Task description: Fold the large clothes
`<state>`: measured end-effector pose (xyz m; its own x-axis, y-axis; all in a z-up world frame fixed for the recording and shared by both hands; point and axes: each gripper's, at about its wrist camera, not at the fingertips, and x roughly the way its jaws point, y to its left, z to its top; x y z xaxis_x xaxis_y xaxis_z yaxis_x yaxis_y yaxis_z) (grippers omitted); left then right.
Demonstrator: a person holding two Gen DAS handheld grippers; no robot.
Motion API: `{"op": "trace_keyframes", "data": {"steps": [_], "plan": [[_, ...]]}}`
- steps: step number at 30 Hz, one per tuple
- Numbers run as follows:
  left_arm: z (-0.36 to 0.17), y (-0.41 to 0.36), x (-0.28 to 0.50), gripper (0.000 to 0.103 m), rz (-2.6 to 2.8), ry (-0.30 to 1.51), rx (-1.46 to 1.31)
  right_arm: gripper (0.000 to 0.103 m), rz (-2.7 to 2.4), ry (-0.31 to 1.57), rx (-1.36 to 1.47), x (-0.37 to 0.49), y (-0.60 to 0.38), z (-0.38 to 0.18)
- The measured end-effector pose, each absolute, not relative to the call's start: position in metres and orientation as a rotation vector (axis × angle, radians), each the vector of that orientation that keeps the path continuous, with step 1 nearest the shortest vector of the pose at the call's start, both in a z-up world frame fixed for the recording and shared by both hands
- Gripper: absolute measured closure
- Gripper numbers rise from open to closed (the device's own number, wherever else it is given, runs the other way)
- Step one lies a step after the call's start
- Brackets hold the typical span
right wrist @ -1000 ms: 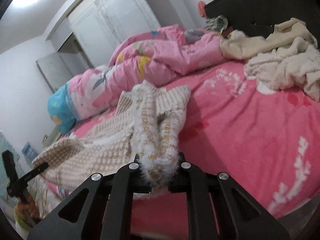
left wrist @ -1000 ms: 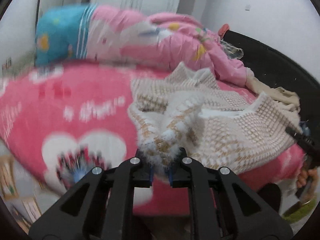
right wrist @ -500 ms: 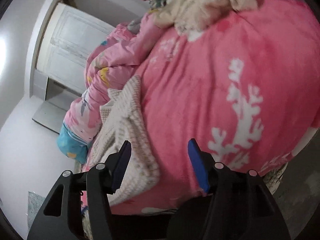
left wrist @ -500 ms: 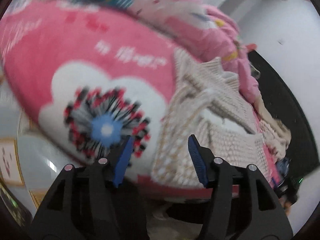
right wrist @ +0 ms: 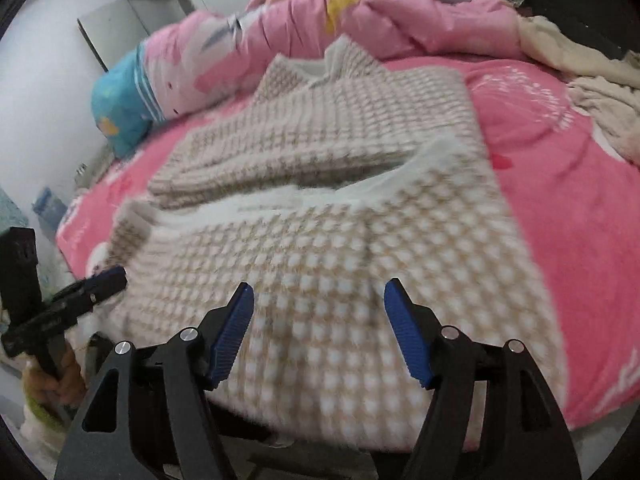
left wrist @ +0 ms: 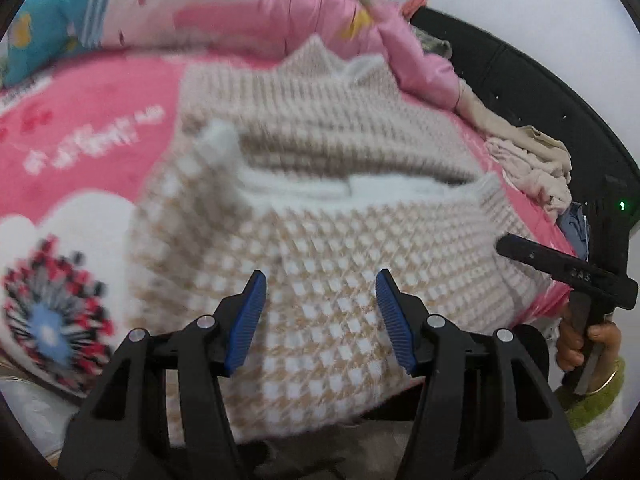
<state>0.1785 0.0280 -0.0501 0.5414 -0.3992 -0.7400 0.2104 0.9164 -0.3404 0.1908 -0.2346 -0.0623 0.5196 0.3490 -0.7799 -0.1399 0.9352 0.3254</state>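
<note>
A beige-and-white checked knit sweater [left wrist: 320,184] [right wrist: 340,220] lies spread on the pink bedspread [left wrist: 80,120]. Its near part is doubled over, and a white inner strip shows across the middle. My left gripper [left wrist: 320,312] hovers open over the sweater's near hem; its blue pads [left wrist: 248,312] press on nothing. My right gripper [right wrist: 320,328] is also over the near hem, its jaws opening, with only flat knit below the gap. Each view shows the other gripper at the sweater's side edge: the right one [left wrist: 560,272], the left one [right wrist: 92,284].
A rumpled pink quilt [left wrist: 280,12] [right wrist: 360,8] and a blue pillow [right wrist: 120,96] lie along the far side of the bed. A heap of cream clothes [left wrist: 528,164] [right wrist: 600,92] sits by the black headboard [left wrist: 520,80]. A hand [left wrist: 576,344] holds the right gripper's handle.
Both grippers were shut on bunched sweater edges a second ago. They have let go, opened, and now sit over the near hem. The sweater now lies flat and folded.
</note>
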Motion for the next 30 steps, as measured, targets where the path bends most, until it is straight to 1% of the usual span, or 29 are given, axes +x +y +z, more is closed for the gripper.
{"op": "trace_keyframes", "data": {"steps": [1,2,4,5,6,7,8,9,12,15,18,20,23,25,26,27,28,29,30], "plan": [[-0.056,0.027,0.180,0.051,-0.366,0.937,-0.230,0.037,0.295,0.999,0.232,0.197,-0.232,-0.067],[-0.061,0.026,0.183,0.055,-0.358,0.937,-0.226,0.040,0.289,1.006,0.222,0.201,-0.230,-0.071],[-0.066,0.021,0.186,0.063,-0.337,0.919,-0.181,0.051,0.287,0.999,0.202,0.204,-0.225,-0.071],[-0.066,0.018,0.187,0.072,-0.329,0.915,-0.162,0.068,0.293,0.995,0.202,0.204,-0.224,-0.070],[-0.067,0.016,0.185,0.084,-0.319,0.909,-0.130,0.076,0.290,0.992,0.194,0.202,-0.222,-0.068],[-0.066,0.013,0.185,0.090,-0.311,0.903,-0.104,0.082,0.261,0.985,0.158,0.201,-0.218,-0.067],[-0.065,0.013,0.183,0.098,-0.308,0.898,-0.091,0.091,0.239,0.978,0.127,0.198,-0.216,-0.066],[-0.064,0.012,0.181,0.099,-0.307,0.886,-0.080,0.095,0.224,0.964,0.114,0.193,-0.217,-0.064],[-0.053,0.010,0.175,0.100,-0.305,0.838,-0.052,0.097,0.187,0.901,0.078,0.179,-0.214,-0.049],[-0.024,0.007,0.162,0.100,-0.290,0.733,0.007,0.097,0.148,0.789,0.036,0.160,-0.207,-0.016],[0.001,0.005,0.158,0.100,-0.261,0.629,0.057,0.097,0.129,0.714,0.004,0.157,-0.202,0.004],[0.007,0.003,0.163,0.100,-0.249,0.602,0.082,0.097,0.129,0.692,0.007,0.166,-0.199,0.009],[-0.013,0.002,0.185,0.100,-0.236,0.661,0.103,0.097,0.116,0.728,0.010,0.189,-0.197,-0.012],[-0.042,0.001,0.203,0.100,-0.228,0.738,0.095,0.097,0.099,0.796,-0.005,0.206,-0.198,-0.042],[-0.053,0.000,0.209,0.099,-0.226,0.772,0.091,0.097,0.107,0.866,-0.002,0.218,-0.199,-0.065],[-0.067,0.001,0.213,0.099,-0.227,0.810,0.078,0.096,0.116,0.905,0.007,0.223,-0.197,-0.076],[-0.072,0.002,0.212,0.099,-0.225,0.812,0.070,0.096,0.121,0.919,0.028,0.224,-0.200,-0.083],[-0.072,0.002,0.211,0.099,-0.223,0.805,0.072,0.094,0.128,0.910,0.045,0.221,-0.204,-0.079],[-0.070,0.002,0.209,0.099,-0.221,0.799,0.076,0.087,0.131,0.908,0.056,0.219,-0.206,-0.073]]}}
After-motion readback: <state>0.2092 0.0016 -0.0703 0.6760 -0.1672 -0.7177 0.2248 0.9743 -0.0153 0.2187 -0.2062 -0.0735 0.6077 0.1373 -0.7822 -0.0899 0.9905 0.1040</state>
